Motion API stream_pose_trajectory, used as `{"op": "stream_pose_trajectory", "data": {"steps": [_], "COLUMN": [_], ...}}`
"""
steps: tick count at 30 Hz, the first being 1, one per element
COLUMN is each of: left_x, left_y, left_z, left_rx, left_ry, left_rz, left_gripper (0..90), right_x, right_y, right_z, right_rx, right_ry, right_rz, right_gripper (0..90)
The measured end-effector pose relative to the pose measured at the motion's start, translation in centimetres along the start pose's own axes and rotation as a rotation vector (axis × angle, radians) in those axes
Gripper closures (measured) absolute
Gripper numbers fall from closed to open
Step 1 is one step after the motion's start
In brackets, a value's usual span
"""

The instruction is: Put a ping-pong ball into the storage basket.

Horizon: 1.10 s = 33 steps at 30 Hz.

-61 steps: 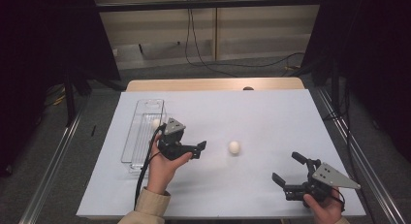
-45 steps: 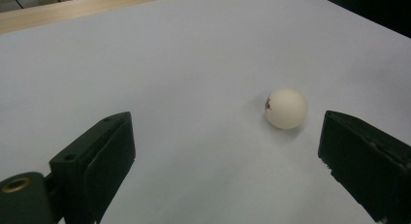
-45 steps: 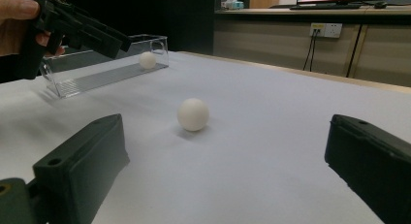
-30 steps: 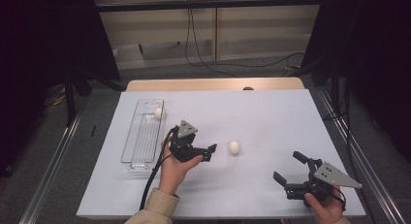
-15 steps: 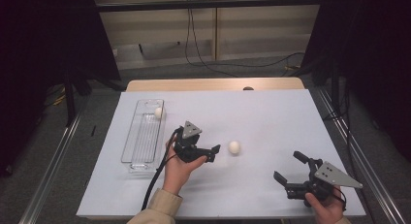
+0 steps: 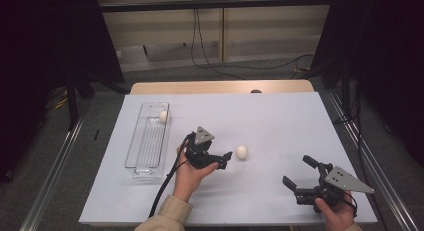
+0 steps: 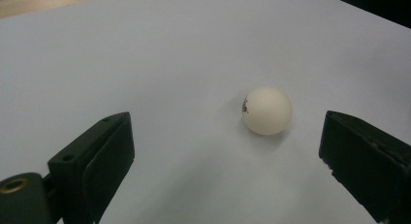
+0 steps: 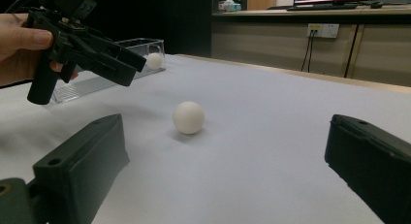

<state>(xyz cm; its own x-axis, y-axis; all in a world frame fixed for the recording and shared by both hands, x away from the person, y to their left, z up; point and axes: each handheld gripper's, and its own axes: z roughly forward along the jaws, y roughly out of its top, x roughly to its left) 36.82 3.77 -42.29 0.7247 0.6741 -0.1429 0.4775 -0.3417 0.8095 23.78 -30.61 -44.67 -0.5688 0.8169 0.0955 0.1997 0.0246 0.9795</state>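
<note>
since two seconds ago the left tongs (image 6: 226, 160) have travelled from beside the clear tray (image 6: 141, 167) rightward across the worktop (image 6: 280, 116) toward the loose white ball (image 6: 241, 151); right tongs (image 6: 296, 174) barely shifted. left tongs now spread wide, nothing between them yet. ball sits on bare worktop near centre, just beyond the left jaw tips and to their right as seen from above. in the left gripper view the ball (image 7: 266, 110) lies ahead, off-centre toward the right-hand jaw, apart from both. round, so no long axis to line up with. left tongs clearly nearer; right tongs well apart at the near right corner, also spread, empty, held low. second white ball (image 6: 163, 116) rests at the far end of the tray. judgement: next move likely a short push forward with a slight correction to centre the ball before closing; ball may roll if nudged.
</note>
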Motion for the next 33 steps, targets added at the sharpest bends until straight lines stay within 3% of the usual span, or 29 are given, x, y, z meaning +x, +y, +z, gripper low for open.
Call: {"op": "stream_pose_trajectory", "data": {"steps": [33], "left_x": [-1.3], "left_y": [-0.2], "left_z": [2.5], "left_rx": [0.026], "left_ry": [-0.037], "left_rz": [0.029], "left_gripper": [5.8], "right_x": [-0.1], "right_y": [0.0], "right_z": [-0.1], "right_rx": [-0.002], "right_ry": [-0.007], "right_rz": [0.000], "right_gripper": [0.9]}}
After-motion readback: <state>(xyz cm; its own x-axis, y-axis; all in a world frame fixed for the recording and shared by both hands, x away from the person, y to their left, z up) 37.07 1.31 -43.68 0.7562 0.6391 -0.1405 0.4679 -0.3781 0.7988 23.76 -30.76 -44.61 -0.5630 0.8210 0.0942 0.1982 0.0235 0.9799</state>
